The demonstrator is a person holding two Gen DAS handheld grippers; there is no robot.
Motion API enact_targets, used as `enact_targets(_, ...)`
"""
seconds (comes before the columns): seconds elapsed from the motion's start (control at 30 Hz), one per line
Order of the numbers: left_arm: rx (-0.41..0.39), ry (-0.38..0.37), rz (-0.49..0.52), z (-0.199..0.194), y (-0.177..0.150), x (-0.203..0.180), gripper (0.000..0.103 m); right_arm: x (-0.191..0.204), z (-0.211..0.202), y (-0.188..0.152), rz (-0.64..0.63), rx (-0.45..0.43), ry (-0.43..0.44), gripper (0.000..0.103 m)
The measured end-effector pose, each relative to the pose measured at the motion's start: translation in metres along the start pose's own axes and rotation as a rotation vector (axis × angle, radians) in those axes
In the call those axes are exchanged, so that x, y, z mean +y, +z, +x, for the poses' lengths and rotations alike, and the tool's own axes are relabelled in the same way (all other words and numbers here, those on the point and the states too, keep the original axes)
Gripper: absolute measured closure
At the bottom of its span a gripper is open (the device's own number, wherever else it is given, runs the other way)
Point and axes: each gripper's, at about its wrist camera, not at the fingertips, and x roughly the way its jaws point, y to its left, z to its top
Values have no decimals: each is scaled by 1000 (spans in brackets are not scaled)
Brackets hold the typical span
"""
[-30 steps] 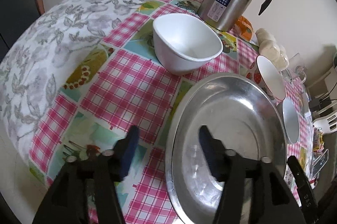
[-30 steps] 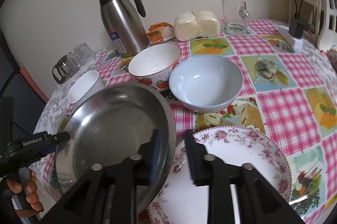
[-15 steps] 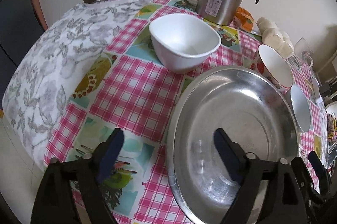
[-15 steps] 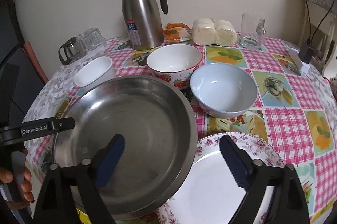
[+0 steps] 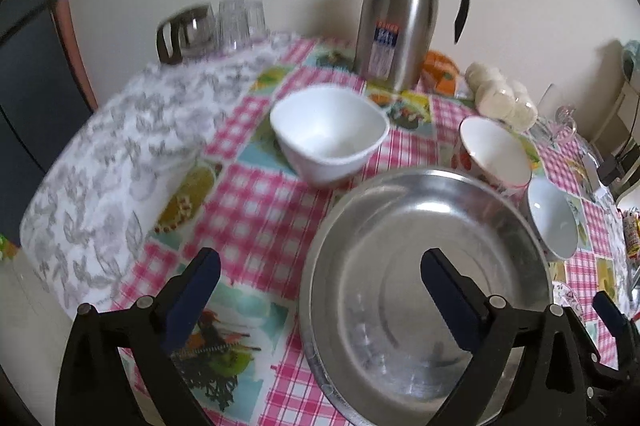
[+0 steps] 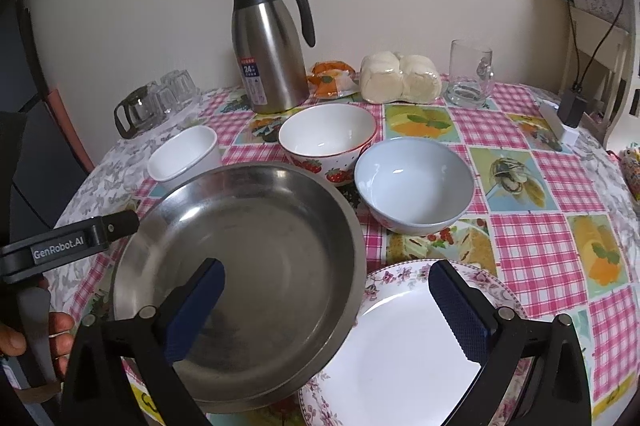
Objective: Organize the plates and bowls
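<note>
Two grippers are yours here, and both hang over the steel pan (image 6: pixel 248 262), which serves as the landmark. Largest first: the table (image 6: pixel 532 254) under its pink checked cloth, whose near edge curves away just left of the pan in the left wrist view, with bare cloth between pan and edge. The pan sits flat, its right rim overlapping the floral plate (image 6: pixel 400 346). Behind the pan's right side stands the blue bowl (image 6: pixel 414 184), apart from the rim; the strawberry bowl (image 6: pixel 327 142) sits behind the pan's far rim, very near it and close beside the blue bowl. The white bowl (image 5: pixel 329 132) stands behind the pan's left rim, so close that you cannot tell if it touches. Further back, the steel jug (image 6: pixel 270 46) stands against the wall.

Your left gripper (image 5: pixel 318 276) straddles the pan's left rim, jaws spreading further, one finger over the cloth and one over the pan, touching neither. Your right gripper (image 6: pixel 326 292) straddles the pan's right rim, jaws also widening, nothing pinched, one finger over the pan and one over the plate. Your hand (image 6: pixel 36 334) shows at the pan's left.
</note>
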Motion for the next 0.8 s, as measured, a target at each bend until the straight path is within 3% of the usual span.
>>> enact_targets(0.1,-48,-17,-6,-13,2,-6,3,-6,-10,1,16,-23,-4,0)
enact_targets(0.47,-176,-203,28,-60,3,-47,3,-43,-48,4,78,-79,-62,0)
enact_targets(0.63,-197,-262,81,-76,-5,-78,3,-76,-71,2,107,-111,-150,0)
enact_targets(0.8,-167,-328,136,-83,-17,-111,3,-116,-96,-4,167,-138,-224,0)
